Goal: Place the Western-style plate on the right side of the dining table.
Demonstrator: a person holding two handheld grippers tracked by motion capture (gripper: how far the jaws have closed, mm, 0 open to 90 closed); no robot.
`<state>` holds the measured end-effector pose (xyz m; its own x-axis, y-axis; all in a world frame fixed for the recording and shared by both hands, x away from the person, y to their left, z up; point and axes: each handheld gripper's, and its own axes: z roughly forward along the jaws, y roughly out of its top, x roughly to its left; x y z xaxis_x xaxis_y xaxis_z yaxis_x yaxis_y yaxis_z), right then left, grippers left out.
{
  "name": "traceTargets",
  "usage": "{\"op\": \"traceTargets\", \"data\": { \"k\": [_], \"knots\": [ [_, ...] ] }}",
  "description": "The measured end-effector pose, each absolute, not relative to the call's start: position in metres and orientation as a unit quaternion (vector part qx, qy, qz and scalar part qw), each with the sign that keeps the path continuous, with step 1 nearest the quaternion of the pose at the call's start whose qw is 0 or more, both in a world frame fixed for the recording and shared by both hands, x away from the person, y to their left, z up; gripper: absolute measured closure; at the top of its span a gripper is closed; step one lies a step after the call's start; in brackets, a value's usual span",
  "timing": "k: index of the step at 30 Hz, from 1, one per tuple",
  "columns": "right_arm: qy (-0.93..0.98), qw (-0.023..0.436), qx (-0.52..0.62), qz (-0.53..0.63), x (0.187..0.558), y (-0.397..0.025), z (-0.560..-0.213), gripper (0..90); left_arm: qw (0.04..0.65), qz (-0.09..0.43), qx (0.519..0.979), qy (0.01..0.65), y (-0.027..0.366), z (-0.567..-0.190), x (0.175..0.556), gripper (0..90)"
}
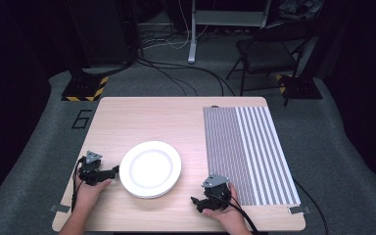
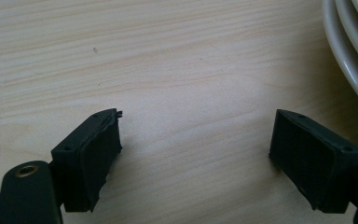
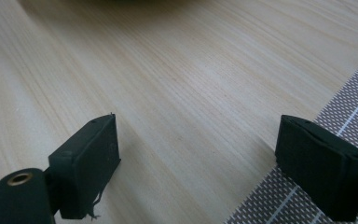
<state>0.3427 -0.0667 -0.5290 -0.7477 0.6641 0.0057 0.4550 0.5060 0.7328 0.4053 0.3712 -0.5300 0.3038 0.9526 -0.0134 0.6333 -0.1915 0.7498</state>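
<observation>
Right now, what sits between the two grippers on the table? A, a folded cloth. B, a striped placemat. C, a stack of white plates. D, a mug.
C: in the high view the stack of white plates lies on the table between the left gripper and the right gripper, while the striped placemat lies off to the right gripper's far side.

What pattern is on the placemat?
The placemat has grey and white stripes, finer on its left half; clearest in the high view.
</observation>
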Motion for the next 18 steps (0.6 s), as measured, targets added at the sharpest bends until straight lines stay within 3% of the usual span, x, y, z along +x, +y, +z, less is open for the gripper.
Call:
{"op": "traceTargets", "data": {
  "k": [18],
  "knots": [
    [0.854,0.143,0.333,0.375,0.3422,-0.066,-0.5289,13.8,0.338,0.239,0.731,0.542,0.3721,-0.53,0.4051,17.8]
  ]
}}
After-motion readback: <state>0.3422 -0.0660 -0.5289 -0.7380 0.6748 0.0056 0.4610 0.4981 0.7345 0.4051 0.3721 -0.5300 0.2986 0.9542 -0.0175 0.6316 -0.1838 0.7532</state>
